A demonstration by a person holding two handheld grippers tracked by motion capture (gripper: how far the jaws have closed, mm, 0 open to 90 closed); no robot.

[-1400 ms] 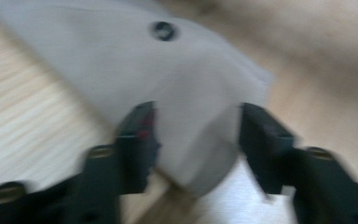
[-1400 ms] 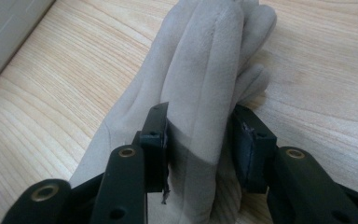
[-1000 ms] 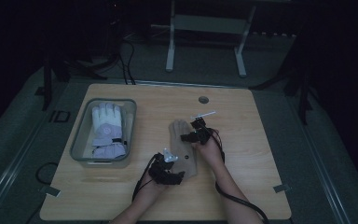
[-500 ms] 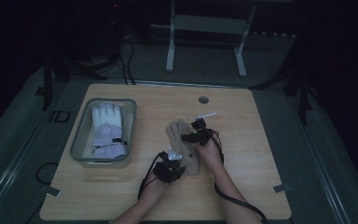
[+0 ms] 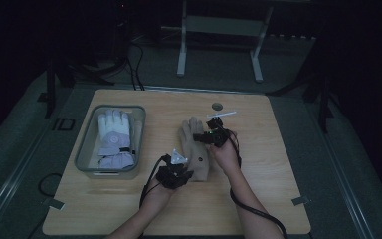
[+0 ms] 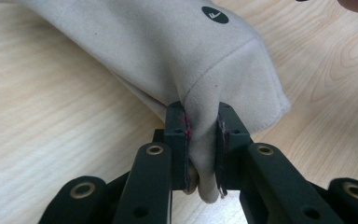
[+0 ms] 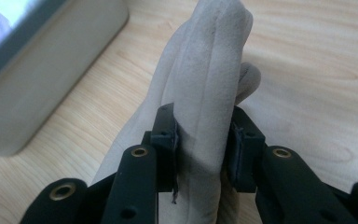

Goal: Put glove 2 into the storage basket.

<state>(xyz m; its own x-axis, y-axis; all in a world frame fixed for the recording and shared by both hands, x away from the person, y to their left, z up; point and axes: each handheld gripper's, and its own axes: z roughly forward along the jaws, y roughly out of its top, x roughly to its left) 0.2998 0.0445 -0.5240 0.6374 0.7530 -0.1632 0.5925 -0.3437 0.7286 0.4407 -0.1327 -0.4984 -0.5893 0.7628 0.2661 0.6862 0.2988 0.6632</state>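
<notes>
Currently, your wooden table [image 5: 258, 199] carries a grey bin [image 5: 85, 158] of pale gloves at left; the tan glove [image 5: 195, 149] lies mid-table, cuff pinched by your left gripper [image 6: 200, 140], fingers clamped by your right gripper [image 7: 200, 140], both having just closed on it.

Grey bin [image 5: 87, 149] blocks left; bare table [image 5: 268, 164] right

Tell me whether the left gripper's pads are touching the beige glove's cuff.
Touching. In the left gripper view, the left gripper has both pads pressed against a pinched fold of the beige glove at its cuff edge, with no gap visible.
</notes>
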